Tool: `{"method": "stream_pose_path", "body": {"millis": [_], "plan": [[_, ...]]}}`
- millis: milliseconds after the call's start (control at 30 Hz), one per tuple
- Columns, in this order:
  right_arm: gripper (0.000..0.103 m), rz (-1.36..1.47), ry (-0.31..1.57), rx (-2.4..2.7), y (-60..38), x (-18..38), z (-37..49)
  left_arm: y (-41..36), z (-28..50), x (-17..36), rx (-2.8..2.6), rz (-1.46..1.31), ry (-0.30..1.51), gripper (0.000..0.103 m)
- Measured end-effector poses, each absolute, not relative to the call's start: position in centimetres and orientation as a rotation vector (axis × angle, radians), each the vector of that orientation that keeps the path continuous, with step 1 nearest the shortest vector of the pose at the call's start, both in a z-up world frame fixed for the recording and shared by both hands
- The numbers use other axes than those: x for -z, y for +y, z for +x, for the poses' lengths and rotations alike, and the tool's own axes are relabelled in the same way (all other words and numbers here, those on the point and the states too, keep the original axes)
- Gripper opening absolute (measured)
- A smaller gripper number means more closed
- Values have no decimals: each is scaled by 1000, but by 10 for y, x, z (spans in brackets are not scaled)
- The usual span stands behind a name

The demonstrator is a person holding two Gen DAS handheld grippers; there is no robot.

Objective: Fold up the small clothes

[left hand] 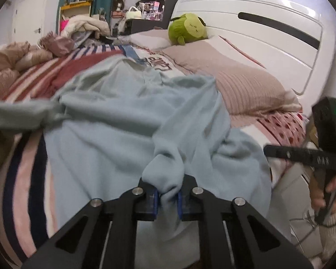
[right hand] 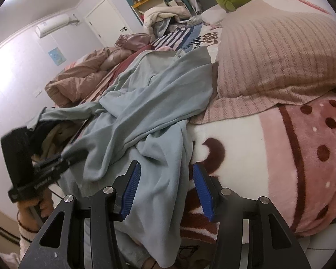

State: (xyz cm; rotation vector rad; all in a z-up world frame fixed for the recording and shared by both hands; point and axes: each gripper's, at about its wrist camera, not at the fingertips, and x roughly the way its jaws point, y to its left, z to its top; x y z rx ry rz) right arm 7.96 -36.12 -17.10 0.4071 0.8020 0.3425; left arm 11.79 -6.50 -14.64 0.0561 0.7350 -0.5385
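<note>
A light blue garment [left hand: 123, 121] lies crumpled across the bed, one sleeve stretched to the left. My left gripper [left hand: 168, 199] is shut on a bunched fold of its near edge, the cloth pinched between the blue pads. In the right wrist view the same garment [right hand: 150, 103] drapes over the bed's near edge. My right gripper [right hand: 165, 190] is open, its blue pads [right hand: 132, 190] either side of the hanging cloth without pinching it. The right gripper also shows in the left wrist view [left hand: 324, 143], off the bed's right side. The left gripper shows in the right wrist view [right hand: 40, 170].
A ribbed pink pillow [right hand: 280, 51] lies right of the garment, with a green plush toy [left hand: 188, 29] behind it. A spotted pink blanket [right hand: 302, 148] covers the near corner. A brown duvet [right hand: 78, 78] is bunched at the far left. A white headboard [left hand: 257, 33] stands on the right.
</note>
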Motion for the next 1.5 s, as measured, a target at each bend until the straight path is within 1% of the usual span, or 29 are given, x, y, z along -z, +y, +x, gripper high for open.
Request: {"method": "stream_pose_path", "body": {"millis": [67, 100, 133, 167, 267, 333, 433, 567, 600, 667, 733, 800, 900, 967, 1033, 1067, 1133, 1233, 1333, 1500], "plan": [[45, 410, 801, -346, -360, 172, 81, -79, 130, 145, 544, 65, 757, 12], [45, 413, 801, -348, -360, 172, 81, -87, 136, 148, 540, 71, 764, 21], [45, 416, 801, -351, -360, 173, 82, -94, 140, 153, 553, 79, 777, 36], [45, 418, 801, -352, -360, 173, 82, -103, 144, 159, 591, 81, 799, 41], [45, 416, 802, -353, -364, 172, 82, -107, 139, 163, 755, 15, 816, 46], [45, 418, 796, -347, -370, 171, 81, -98, 130, 156, 866, -53, 790, 59], [45, 434, 790, -329, -378, 171, 82, -75, 121, 142, 881, -106, 760, 60], [45, 448, 787, -332, -382, 173, 85, -55, 115, 134, 777, -53, 739, 60], [45, 447, 789, -334, -382, 173, 86, -50, 114, 134, 755, -42, 742, 59], [45, 447, 792, -338, -381, 174, 88, -44, 112, 139, 735, -32, 758, 52], [45, 447, 796, -344, -379, 175, 90, -38, 109, 147, 743, -36, 785, 40], [45, 445, 800, -348, -377, 175, 91, -32, 106, 153, 725, -35, 798, 36], [45, 438, 804, -359, -374, 174, 92, -15, 98, 156, 678, -44, 795, 36], [45, 434, 806, -362, -372, 174, 92, -3, 91, 156, 637, -36, 792, 33], [45, 438, 806, -364, -372, 174, 92, 4, 86, 158, 615, -19, 804, 23], [45, 440, 806, -364, -372, 174, 92, 4, 84, 161, 611, -3, 819, 21], [45, 446, 807, -367, -370, 176, 92, 0, 80, 171, 624, 22, 876, 4], [45, 448, 812, -381, -365, 178, 93, -13, 76, 183, 644, 48, 913, 4], [45, 438, 819, -394, -359, 178, 91, -30, 79, 187, 624, 71, 901, 4], [45, 434, 817, -397, -360, 176, 89, -47, 93, 161, 688, -68, 794, 4]]}}
